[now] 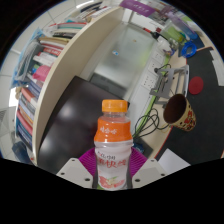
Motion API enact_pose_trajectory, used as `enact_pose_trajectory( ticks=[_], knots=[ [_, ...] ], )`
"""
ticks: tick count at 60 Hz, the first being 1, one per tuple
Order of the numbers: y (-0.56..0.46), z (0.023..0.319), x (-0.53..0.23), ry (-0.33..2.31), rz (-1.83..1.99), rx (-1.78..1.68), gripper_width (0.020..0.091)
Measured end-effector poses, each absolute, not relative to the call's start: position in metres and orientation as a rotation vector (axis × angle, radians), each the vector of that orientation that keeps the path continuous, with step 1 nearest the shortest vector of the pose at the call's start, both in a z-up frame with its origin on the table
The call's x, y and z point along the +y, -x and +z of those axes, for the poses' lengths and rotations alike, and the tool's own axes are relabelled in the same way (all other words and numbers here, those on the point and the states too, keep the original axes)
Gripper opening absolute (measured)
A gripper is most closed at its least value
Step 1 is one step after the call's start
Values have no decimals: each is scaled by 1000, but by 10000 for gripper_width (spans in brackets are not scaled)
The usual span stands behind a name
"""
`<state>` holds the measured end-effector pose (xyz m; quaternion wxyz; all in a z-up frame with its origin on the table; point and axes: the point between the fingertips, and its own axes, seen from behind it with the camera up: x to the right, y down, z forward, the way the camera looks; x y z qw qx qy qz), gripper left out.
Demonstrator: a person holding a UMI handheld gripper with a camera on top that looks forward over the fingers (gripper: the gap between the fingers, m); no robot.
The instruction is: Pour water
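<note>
A clear plastic bottle (112,150) with an orange cap and an orange-and-white label stands upright between the gripper (113,176) fingers, hiding much of them; whether the purple pads press on it cannot be told. Beyond the bottle lies a dark tabletop (75,115) with open room. A brown cup (181,110) sits well apart to the right. Shelves of books (35,85) curve along the left.
</note>
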<state>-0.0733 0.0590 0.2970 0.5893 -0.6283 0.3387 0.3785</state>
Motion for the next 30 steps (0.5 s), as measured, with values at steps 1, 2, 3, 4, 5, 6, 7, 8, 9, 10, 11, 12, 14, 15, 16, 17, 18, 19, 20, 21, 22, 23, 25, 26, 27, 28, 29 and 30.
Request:
enact_pose_trajectory(
  ticks=[1,2,3,4,5,6,7,8,9,10,11,12,14,15,16,17,18,19,20,21,22,23,25,26,27,28,29,30],
  knots=[
    [69,300,64,1448,903,828,391],
    [63,297,67,1432,932,862,392],
    [58,295,70,1422,962,899,390],
    [53,294,73,1414,990,932,391],
    [49,292,75,1408,1016,960,392],
    [46,291,78,1403,1041,986,391],
    [43,289,80,1398,1066,1015,390],
    [39,287,82,1391,1088,1045,391],
    [36,285,84,1384,1108,1072,391],
    [34,283,86,1380,1131,1096,390],
    [35,285,85,1376,1159,1127,390],
    [34,285,86,1371,1186,1150,395],
    [27,284,90,1351,1216,1192,394],
    [25,284,91,1343,1228,1207,393],
    [23,284,92,1338,1241,1220,394],
    [22,282,93,1334,1257,1236,394],
    [20,281,94,1328,1274,1256,394],
    [19,281,95,1320,1291,1276,394],
    [19,284,94,1311,1312,1296,394],
    [17,285,95,1298,1332,1312,394],
    [14,283,98,1281,1347,1330,395],
    [11,284,99,1262,1361,1351,395],
    [9,283,101,1229,1399,1393,395],
    [9,281,102,1215,1427,1417,395],
    [9,280,103,1201,1448,1442,394],
    [8,278,104,1186,1459,1464,395],
    [7,279,103,1182,1465,1480,394],
    [7,277,104,1174,1474,1492,394]
  ],
)
